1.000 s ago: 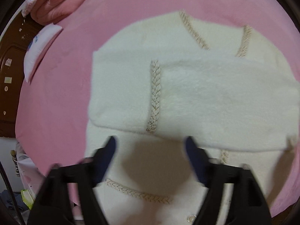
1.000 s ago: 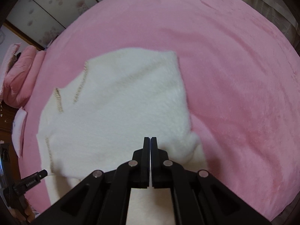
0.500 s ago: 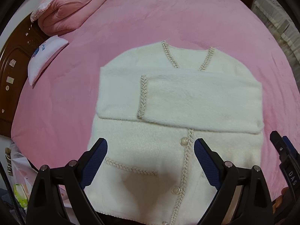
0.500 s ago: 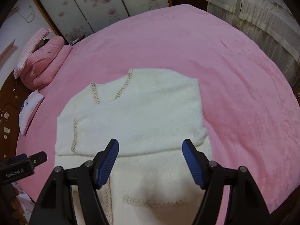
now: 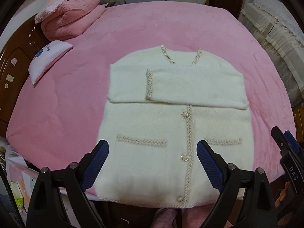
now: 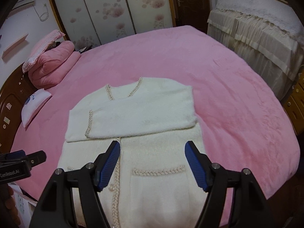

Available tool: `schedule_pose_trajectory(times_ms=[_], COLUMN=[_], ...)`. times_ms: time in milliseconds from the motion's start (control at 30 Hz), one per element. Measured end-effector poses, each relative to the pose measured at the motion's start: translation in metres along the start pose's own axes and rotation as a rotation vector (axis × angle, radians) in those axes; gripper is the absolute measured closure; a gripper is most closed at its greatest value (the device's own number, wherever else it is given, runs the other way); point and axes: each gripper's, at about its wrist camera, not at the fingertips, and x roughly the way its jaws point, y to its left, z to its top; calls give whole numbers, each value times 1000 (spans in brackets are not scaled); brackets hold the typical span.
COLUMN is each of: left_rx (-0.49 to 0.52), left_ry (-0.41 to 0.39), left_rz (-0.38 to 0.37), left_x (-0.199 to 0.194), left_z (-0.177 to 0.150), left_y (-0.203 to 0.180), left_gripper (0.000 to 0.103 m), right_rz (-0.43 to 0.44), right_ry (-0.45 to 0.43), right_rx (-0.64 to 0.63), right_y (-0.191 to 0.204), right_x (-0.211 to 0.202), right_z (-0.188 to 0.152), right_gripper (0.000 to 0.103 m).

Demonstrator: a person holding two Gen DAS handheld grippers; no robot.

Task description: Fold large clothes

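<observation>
Blue-padded grippers, left [image 5: 153, 158] and right [image 6: 153, 162], hover spread over cardigan [image 5: 176, 125].

Pink bed [image 6: 190, 57], floral sliding doors [image 6: 106, 9], dark wooden headboard [image 5: 17, 57].

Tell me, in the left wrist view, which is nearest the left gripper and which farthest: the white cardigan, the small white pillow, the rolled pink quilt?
1. White cardigan: right under the left gripper, near bed edge.
2. Small white pillow: farther back, on the left.
3. Rolled pink quilt: farthest, far-left corner beyond the pillow.
</observation>
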Motion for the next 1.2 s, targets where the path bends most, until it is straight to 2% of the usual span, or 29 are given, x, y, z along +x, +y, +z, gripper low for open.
schedule_pose_trajectory(times_ms=[133, 233, 333, 400, 500, 567, 700, 833, 967, 1200], left_rx=[-20, -29, -31, -26, -22, -24, -46, -80, -109, -133], left_ry=[-32, -60, -49, -50, -51, -13, 84, 160, 228, 370], left_rz=[-43, -54, -57, -73, -84, -64, -31, -6, -38, -106], left_x=[-27, -41, -42, -37, -27, -14, 14, 37, 59, 100], left_z=[-24, -37, -54, -69, -90, -107, -135, -156, -171, -185], left_y=[30, 51, 74, 91, 113, 128, 156, 178, 195, 203], left_gripper=[10, 10, 10, 10, 10, 10, 10, 10, 10, 10], right_rz=[-43, -32, -35, -25, 16, 34, 52, 63, 41, -37], right_ry=[-32, -4, 27, 59, 172, 225, 266, 329, 385, 532], right_rx=[34, 111, 158, 179, 192, 150, 110, 177, 251, 109], right_y=[-6, -21, -37, -49, -67, -71, -81, -105, -132, -148], right_x=[-27, -40, -45, -46, -41, -37, -30, -10, 9, 46], right_z=[-24, -40, -53, -62, -72, -80, -97, -112, -126, -153], right_gripper=[26, 26, 26, 26, 26, 26, 26, 26, 26, 26])
